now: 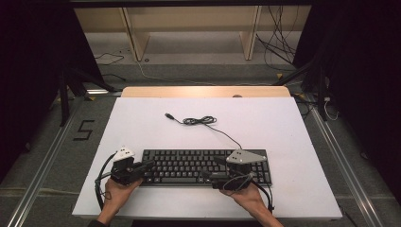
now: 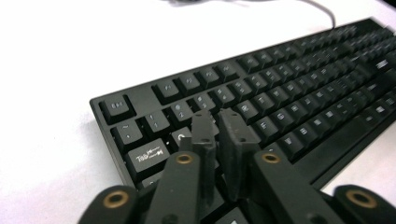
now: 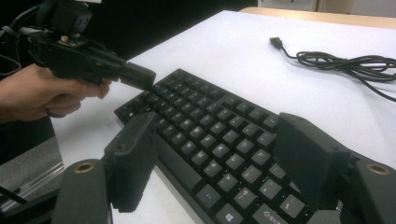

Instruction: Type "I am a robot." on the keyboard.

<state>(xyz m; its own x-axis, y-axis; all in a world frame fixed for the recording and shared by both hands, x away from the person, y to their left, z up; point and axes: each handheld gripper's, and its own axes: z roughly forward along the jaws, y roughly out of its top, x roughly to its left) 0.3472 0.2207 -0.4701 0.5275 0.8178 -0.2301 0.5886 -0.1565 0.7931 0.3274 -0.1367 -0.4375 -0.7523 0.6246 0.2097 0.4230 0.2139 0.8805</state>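
Note:
A black keyboard (image 1: 189, 166) lies near the front edge of the white table top (image 1: 265, 123). Its cable (image 1: 202, 121) runs back to a loose coil and ends in a free USB plug (image 1: 168, 115). My left gripper (image 1: 150, 164) is shut with nothing between its jaws. Its tips (image 2: 218, 120) hover just over the keys at the keyboard's (image 2: 280, 93) left end, near the number row. My right gripper (image 1: 212, 169) is open wide, and its jaws (image 3: 219, 140) straddle the keys at the keyboard's (image 3: 210, 135) front edge. The left gripper (image 3: 140, 77) also appears farther off in the right gripper view.
The white top has bare room behind and to the right of the keyboard. A wooden strip (image 1: 203, 91) borders the far edge. Beyond it stand wooden shelf legs (image 1: 137, 38) and floor cables (image 1: 279, 47). Metal rails (image 1: 47, 161) run along both sides.

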